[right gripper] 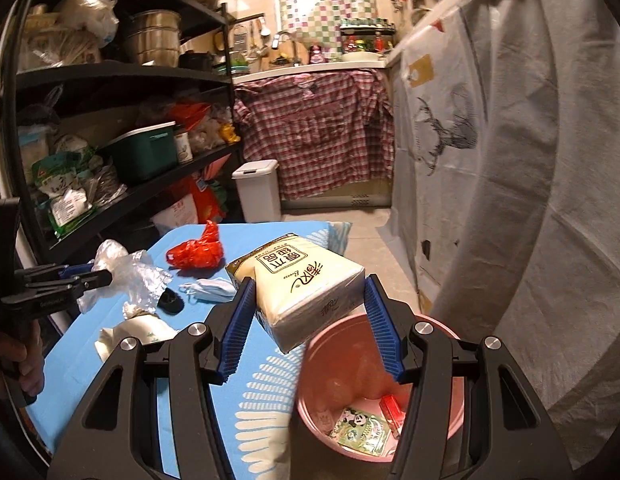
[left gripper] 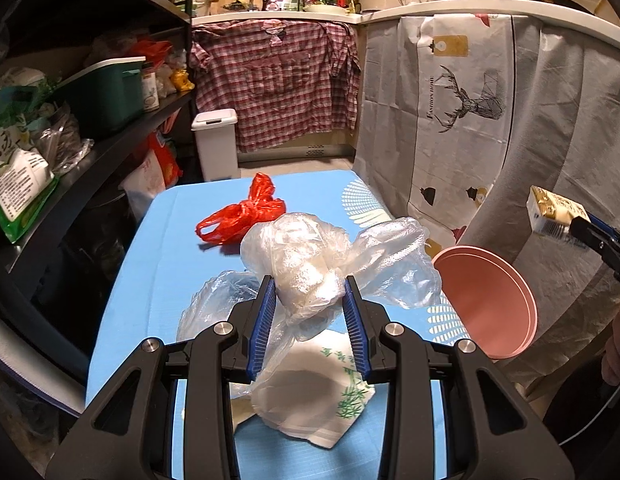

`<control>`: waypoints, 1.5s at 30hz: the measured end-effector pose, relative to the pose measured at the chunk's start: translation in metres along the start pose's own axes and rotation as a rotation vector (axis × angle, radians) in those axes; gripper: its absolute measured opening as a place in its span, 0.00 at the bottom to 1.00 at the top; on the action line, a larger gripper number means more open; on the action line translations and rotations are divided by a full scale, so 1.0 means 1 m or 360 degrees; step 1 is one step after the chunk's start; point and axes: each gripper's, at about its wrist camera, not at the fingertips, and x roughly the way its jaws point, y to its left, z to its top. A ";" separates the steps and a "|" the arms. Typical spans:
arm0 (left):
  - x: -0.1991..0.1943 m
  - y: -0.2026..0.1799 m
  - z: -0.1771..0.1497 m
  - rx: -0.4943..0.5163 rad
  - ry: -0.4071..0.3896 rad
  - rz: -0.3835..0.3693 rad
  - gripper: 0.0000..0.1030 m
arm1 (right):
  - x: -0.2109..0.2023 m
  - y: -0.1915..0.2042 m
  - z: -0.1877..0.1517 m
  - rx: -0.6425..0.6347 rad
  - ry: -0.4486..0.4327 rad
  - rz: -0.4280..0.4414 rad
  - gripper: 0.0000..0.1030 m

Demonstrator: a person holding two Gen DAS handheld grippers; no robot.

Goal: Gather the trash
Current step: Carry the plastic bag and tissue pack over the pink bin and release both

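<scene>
Tissue pack (right gripper: pixel 297 288) tilted crosswise in right tongs (right gripper: pixel 310 316) above bin (right gripper: pixel 438 436)

Right gripper (right gripper: pixel 307 302) clamps tissue pack (right gripper: pixel 299 284) above pink bin (right gripper: pixel 442 432); left gripper (right gripper: pixel 105 276) grips clear plastic bag (right gripper: pixel 139 274) over blue table (right gripper: pixel 109 376).

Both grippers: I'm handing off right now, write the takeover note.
Left gripper: shut on the clear plastic bag, held above the blue table.
Right gripper: shut on the tissue pack, beside and above the pink bin.
Done: a few wrappers lie in the bin.
Left: drop both held items in; then the red bag, white mask, small black item and bamboo-print bag.
</scene>
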 end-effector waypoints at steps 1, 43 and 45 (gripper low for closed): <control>0.001 -0.003 0.000 0.0008 0.0002 -0.0004 0.33 | -0.001 -0.004 0.000 0.0016 0.0000 -0.0010 0.54; 0.089 -0.164 0.026 0.0208 0.0121 -0.0260 0.33 | 0.017 -0.088 -0.013 0.0246 0.0057 -0.0315 0.54; 0.094 -0.168 0.027 0.0210 0.0128 -0.0273 0.33 | 0.019 -0.088 -0.013 0.0248 0.0063 -0.0319 0.54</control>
